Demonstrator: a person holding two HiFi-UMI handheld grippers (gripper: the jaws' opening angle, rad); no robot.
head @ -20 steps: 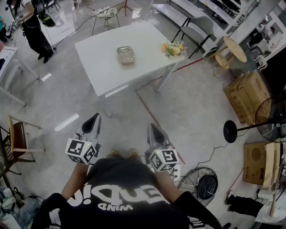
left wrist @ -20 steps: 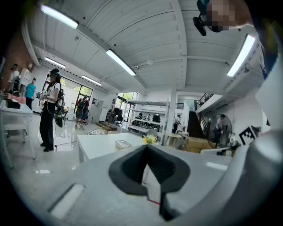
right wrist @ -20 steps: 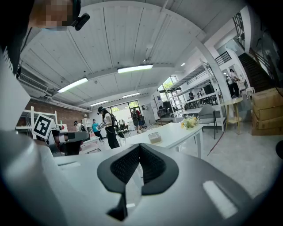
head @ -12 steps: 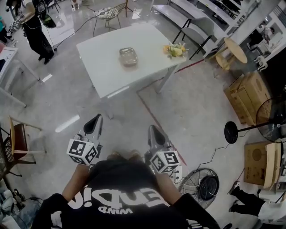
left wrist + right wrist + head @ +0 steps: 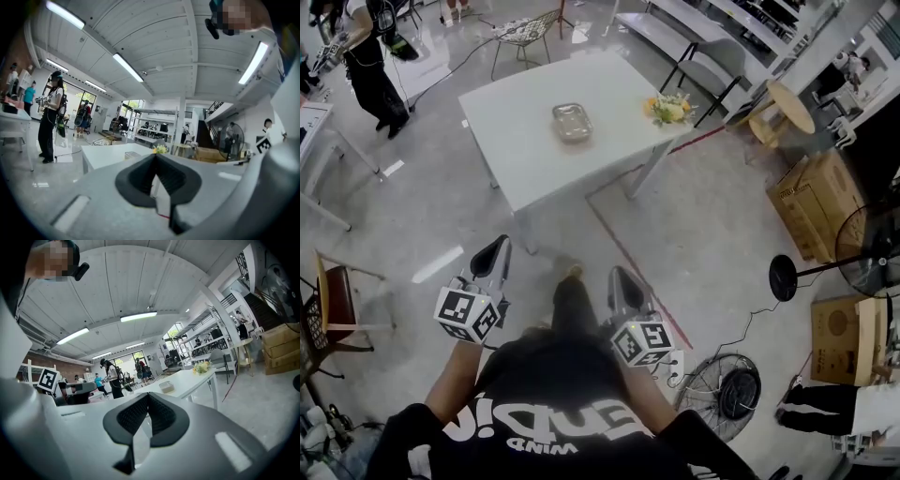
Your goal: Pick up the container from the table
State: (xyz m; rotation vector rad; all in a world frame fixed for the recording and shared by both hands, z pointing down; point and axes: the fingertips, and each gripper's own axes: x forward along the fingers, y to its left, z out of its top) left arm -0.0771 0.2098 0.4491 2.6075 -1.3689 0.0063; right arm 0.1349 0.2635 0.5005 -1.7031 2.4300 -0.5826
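A clear, shallow container (image 5: 571, 122) lies near the middle of the white table (image 5: 516, 141), well ahead of me. It also shows small on the tabletop in the right gripper view (image 5: 166, 386) and in the left gripper view (image 5: 132, 154). My left gripper (image 5: 493, 252) and right gripper (image 5: 620, 279) are held close to my body over the floor, far short of the table. Both point level towards it. The jaws of each are shut with nothing between them.
A small bunch of flowers (image 5: 667, 108) stands at the table's right corner. A person (image 5: 370, 66) stands beyond the table at the left. Cardboard boxes (image 5: 816, 202), a floor fan (image 5: 862, 248) and a wooden chair (image 5: 337, 300) ring the open floor.
The table has drawn slightly nearer and shifted in the head view, and one foot now shows stepping forward between the grippers. Both grippers stay shut and empty.
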